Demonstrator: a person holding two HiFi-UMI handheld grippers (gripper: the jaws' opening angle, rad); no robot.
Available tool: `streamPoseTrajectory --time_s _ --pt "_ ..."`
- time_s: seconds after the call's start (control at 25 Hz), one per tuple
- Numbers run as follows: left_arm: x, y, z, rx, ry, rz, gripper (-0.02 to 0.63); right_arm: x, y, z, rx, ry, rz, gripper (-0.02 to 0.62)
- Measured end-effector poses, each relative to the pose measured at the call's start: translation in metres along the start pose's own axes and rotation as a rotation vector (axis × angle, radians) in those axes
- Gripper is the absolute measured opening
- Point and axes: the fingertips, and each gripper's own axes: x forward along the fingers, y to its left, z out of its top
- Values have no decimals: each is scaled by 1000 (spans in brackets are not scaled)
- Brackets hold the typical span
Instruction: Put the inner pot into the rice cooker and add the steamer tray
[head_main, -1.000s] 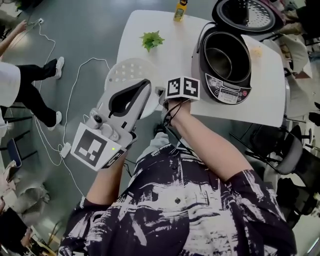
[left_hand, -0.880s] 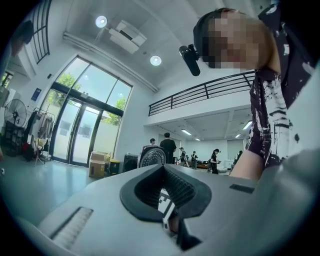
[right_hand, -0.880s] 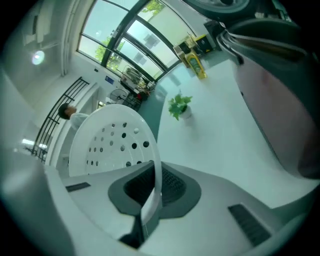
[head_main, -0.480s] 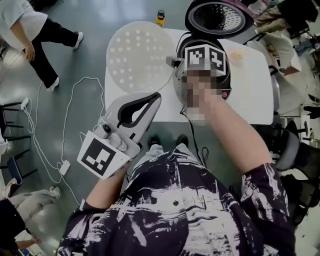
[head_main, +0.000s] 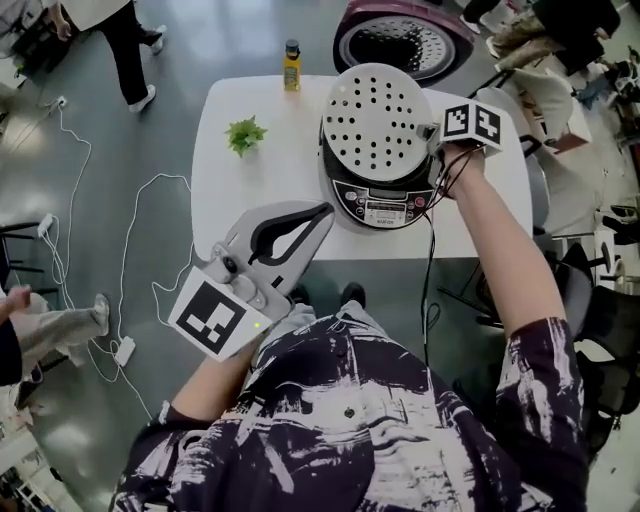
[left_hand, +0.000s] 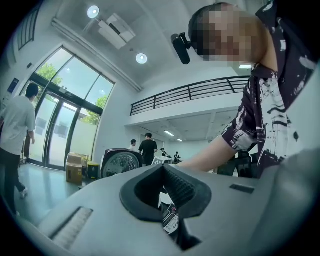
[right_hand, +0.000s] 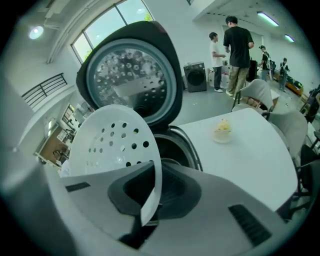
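Observation:
The white perforated steamer tray (head_main: 377, 120) hangs tilted over the mouth of the rice cooker (head_main: 385, 198) on the white table (head_main: 250, 200). My right gripper (head_main: 436, 136) is shut on the tray's right rim. In the right gripper view the tray (right_hand: 112, 142) stands on edge between the pads, and the gripper (right_hand: 151, 172) pinches its rim. Behind it are the cooker's dark opening (right_hand: 175, 150) and the raised lid (right_hand: 130, 80). The tray hides the inner pot in the head view. My left gripper (head_main: 325, 210) is shut and holds nothing, off the table's near edge, left of the cooker.
A small green plant (head_main: 246, 134) and a yellow bottle (head_main: 291, 65) stand on the table's left and far side. A little cup (right_hand: 223, 130) sits right of the cooker. Cables (head_main: 130, 250) trail over the floor at the left. People stand around, and a chair (head_main: 600, 310) is at the right.
My right gripper has carried the steamer tray from the table's left side to above the cooker. The left gripper has drifted slightly and stays shut.

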Motion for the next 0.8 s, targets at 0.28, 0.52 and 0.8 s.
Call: streamPoseTrajectory --time_s 0.28,0.52,0.8 --pt "17 -1 -7 -6 18 31 5 24 -54 -12 -20 100 -105 5" --pt "28 1 -10 -17 17 53 5 42 -62 -20 -56 172 -121 10" --pt "32 3 -15 -31 22 72 5 52 -58 -18 -147 225 -152 11"
